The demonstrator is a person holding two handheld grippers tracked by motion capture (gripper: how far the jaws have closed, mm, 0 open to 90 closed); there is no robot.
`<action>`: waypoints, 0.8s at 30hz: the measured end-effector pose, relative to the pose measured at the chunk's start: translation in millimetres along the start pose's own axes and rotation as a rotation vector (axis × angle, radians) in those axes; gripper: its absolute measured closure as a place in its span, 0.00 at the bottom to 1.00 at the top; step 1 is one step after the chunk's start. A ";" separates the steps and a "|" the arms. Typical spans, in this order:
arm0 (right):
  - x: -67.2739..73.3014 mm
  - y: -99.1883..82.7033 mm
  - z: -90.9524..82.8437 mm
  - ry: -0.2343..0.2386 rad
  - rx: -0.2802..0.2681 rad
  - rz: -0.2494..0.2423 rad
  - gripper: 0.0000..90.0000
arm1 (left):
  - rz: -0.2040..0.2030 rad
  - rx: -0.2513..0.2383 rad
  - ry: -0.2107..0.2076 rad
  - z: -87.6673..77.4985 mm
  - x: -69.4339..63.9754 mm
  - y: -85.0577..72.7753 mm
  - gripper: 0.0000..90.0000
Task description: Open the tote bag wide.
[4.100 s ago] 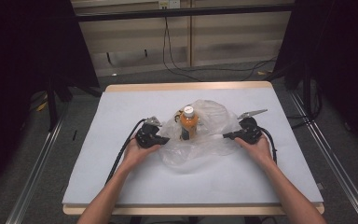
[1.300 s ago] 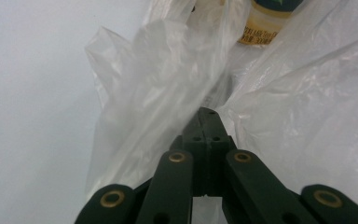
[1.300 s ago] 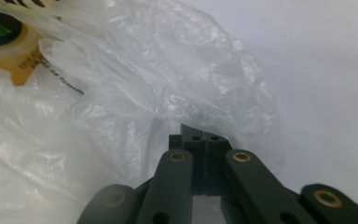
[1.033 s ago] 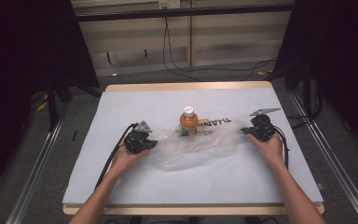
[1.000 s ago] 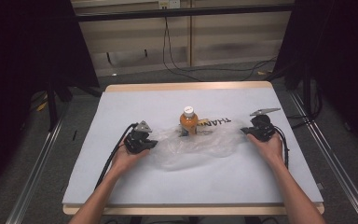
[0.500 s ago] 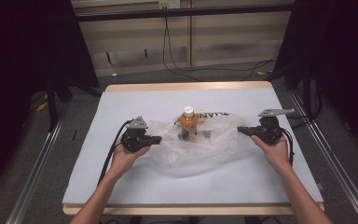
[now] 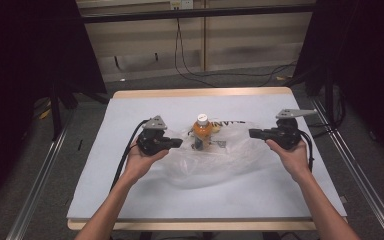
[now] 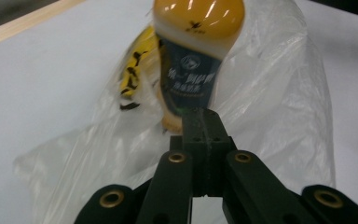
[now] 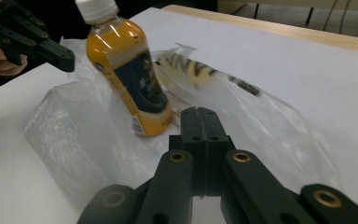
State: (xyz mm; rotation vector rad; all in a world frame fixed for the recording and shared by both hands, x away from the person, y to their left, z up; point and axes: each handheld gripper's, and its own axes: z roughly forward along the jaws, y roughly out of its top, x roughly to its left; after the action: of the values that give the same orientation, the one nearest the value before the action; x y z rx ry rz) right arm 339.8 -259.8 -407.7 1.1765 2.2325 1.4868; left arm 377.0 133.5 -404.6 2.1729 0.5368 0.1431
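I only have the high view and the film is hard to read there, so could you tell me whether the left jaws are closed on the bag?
Observer: Yes. The left gripper view shows the left gripper with its jaws shut on the film of the plastic bag.
Operator: Thank you. What lies behind the bottle?
Observer: In the right gripper view, a yellow, black-striped item lies inside the bag behind it.

Each black tool (image 7: 179,143) carries brass-ringed pivots, a grey three-cornered plate and a trailing black cable
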 end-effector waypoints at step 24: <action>3.7 33.8 171.0 0.042 0.668 -0.080 1.00 | 0.067 0.378 -0.051 77.5 -0.9 -6.4 1.00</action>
State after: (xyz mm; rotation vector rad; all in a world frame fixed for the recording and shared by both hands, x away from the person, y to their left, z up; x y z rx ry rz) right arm 450.6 -135.1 -458.1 1.1872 2.8713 0.7420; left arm 396.3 79.8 -457.3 2.5561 0.4925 0.0215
